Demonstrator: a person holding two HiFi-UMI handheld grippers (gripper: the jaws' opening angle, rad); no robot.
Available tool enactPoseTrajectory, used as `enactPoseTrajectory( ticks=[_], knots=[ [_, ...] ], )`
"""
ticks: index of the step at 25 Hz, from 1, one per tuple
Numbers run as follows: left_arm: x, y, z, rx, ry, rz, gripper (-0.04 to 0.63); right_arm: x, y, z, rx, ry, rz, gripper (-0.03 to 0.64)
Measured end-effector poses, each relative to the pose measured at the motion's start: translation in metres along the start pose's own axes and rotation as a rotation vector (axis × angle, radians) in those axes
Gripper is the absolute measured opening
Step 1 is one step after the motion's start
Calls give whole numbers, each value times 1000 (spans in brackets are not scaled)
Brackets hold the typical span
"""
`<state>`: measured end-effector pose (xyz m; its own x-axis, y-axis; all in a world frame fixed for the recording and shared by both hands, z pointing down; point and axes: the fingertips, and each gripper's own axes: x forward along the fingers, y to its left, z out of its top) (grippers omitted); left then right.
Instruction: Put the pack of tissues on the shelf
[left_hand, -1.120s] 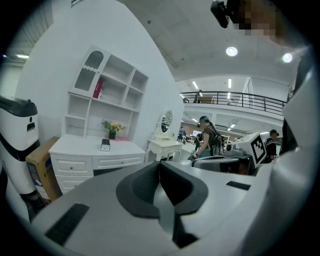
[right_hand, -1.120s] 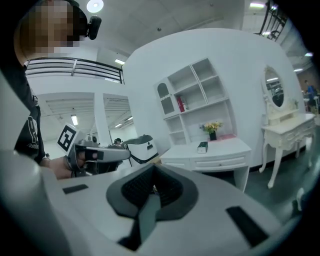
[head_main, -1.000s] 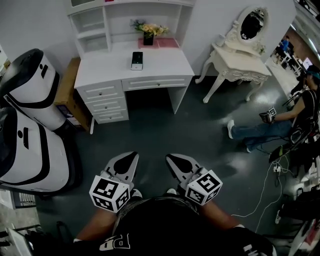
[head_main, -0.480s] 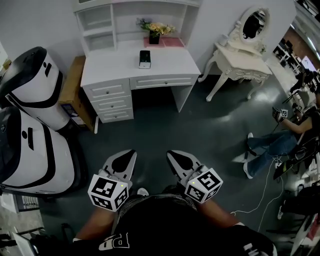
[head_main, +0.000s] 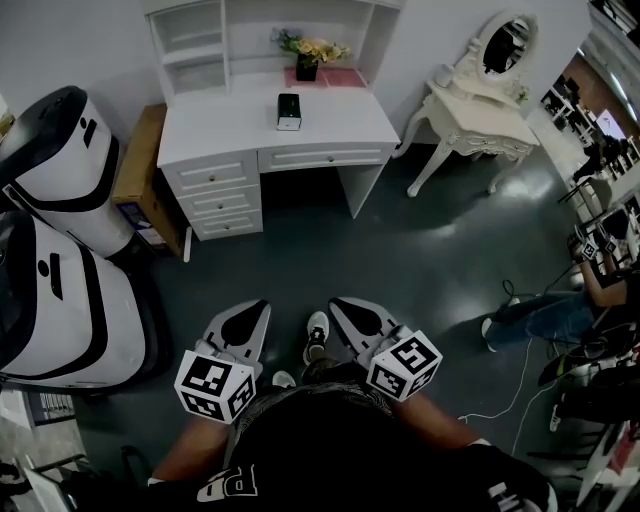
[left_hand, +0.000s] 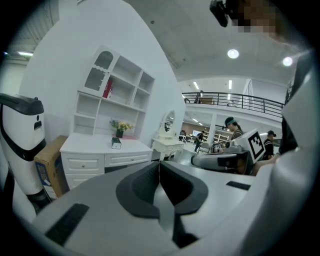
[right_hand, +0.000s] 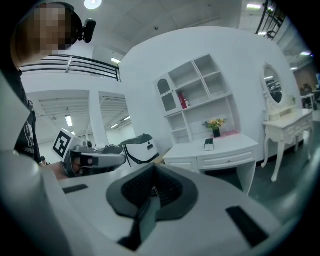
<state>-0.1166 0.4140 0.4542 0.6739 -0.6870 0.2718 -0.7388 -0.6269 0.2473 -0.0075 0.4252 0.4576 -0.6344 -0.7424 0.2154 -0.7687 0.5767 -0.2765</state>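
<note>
The pack of tissues (head_main: 288, 110) is a small dark pack with a white end, standing on the white desk (head_main: 330, 125) well ahead of me. Above the desk rises the white shelf unit (head_main: 195, 45) with open compartments. My left gripper (head_main: 252, 306) and right gripper (head_main: 338, 303) are held side by side low in the head view, far short of the desk. Both are shut with nothing between the pads. The left gripper view shows the tissue pack (left_hand: 116, 143) beyond the closed left gripper (left_hand: 159, 167). In the right gripper view the tissue pack (right_hand: 209, 144) lies past the closed right gripper (right_hand: 152, 174).
A vase of flowers (head_main: 308, 55) and a pink mat (head_main: 335, 78) sit at the desk's back. Two white robot bodies (head_main: 60, 200) and a cardboard box (head_main: 135, 180) stand left. An ornate dressing table (head_main: 480, 90) is right; a person (head_main: 590, 290) sits further right near floor cables (head_main: 520, 370).
Both grippers have moved forward toward the desk, still shut. A shoe now shows between them. The seated person has slid toward the right edge of the view.
</note>
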Motion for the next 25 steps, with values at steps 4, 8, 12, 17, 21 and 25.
enactPoseTrajectory(
  ticks=[4, 8, 12, 17, 21, 25],
  knots=[
    [1, 12, 5, -18, -27, 32, 15, 8, -8, -1, 17, 1, 3, 9],
    [9, 19, 5, -22, -11, 45, 15, 22, -16, 6, 23, -12, 19, 9],
    [24, 29, 14, -16, -5, 51, 15, 37, -27, 18, 18, -25, 34, 9],
    [53, 42, 29, -11, -3, 49, 15, 56, -54, 27, -20, -26, 18, 9],
    [80, 54, 38, -35, 8, 48, 15, 75, -79, 43, -10, -38, 27, 9],
    [108, 68, 46, -39, 20, 62, 15, 93, -105, 55, -8, -43, 26, 9]
  ],
)
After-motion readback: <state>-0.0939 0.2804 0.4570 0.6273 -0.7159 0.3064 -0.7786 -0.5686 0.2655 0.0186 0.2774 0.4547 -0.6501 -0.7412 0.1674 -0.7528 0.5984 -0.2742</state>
